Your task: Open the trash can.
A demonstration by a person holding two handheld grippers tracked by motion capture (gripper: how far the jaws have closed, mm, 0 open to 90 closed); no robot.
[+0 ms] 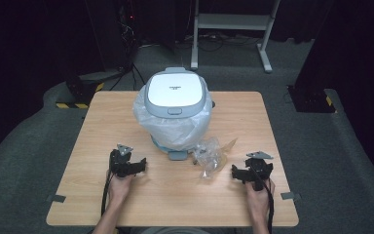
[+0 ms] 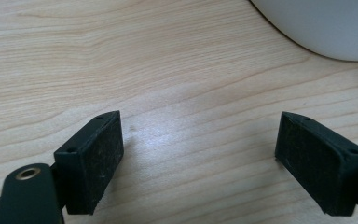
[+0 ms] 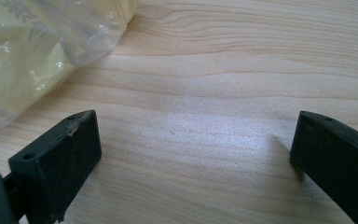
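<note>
- The high view was bright over the table [image 1: 126, 112] and fell to near black around it.
- Overhead light left a soft sheen on the wood between the jaws in both gripper views.
- Glare flecked the plastic bag [image 3: 32, 51].
- The high view was slightly soft.

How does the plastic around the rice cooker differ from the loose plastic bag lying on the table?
The plastic wrap is pulled down around the rice cooker, leaving its lid bare; the crumpled plastic bag lies flat and loose on the table. The wrap is the larger; the bag is small. The wrap sits mid-table; the bag lies nearer the right gripper. Both are clear, crinkled plastic.
</note>
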